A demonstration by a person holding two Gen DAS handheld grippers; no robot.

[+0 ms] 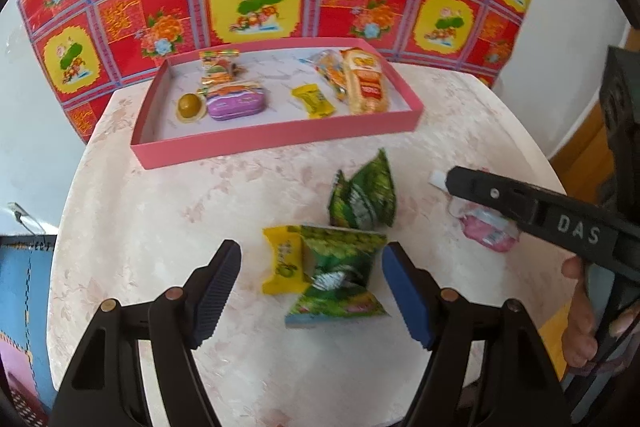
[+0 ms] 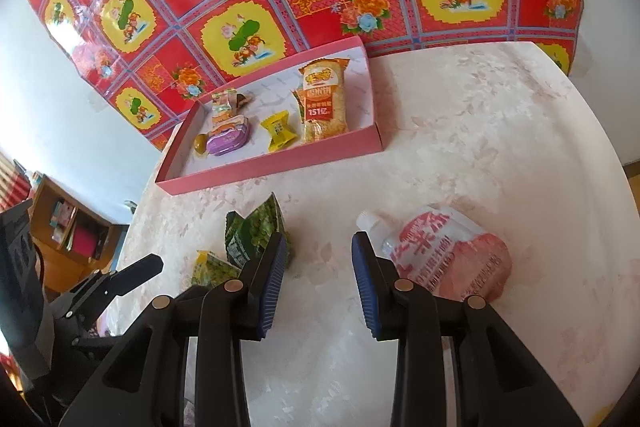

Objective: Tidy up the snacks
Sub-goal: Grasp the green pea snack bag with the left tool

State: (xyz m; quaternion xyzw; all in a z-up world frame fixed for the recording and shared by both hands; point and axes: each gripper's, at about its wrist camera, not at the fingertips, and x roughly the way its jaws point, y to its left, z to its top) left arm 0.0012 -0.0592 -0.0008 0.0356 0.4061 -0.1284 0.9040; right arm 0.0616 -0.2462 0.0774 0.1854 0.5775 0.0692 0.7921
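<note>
While its jaws stand wide apart and hold nothing, the left gripper (image 1: 311,281) tilts down over the pale table (image 1: 160,227), with a yellow candy (image 1: 282,265) and a green packet (image 1: 340,279) lying on the cloth between its fingertips. A second green packet (image 1: 364,195) sits just beyond. The right gripper (image 2: 319,255) also points steeply down, its jaws partly apart with only bare tabletop between them; a pink spouted pouch (image 2: 448,255) lies just beside its right finger, untouched. In the left wrist view a hand (image 1: 580,311) grips that tool's handle at the right edge. Farther back, the pink tray (image 1: 276,137) holds a purple tin (image 1: 236,103), another yellow candy (image 1: 314,101) and a tall orange packet (image 1: 366,81).
</note>
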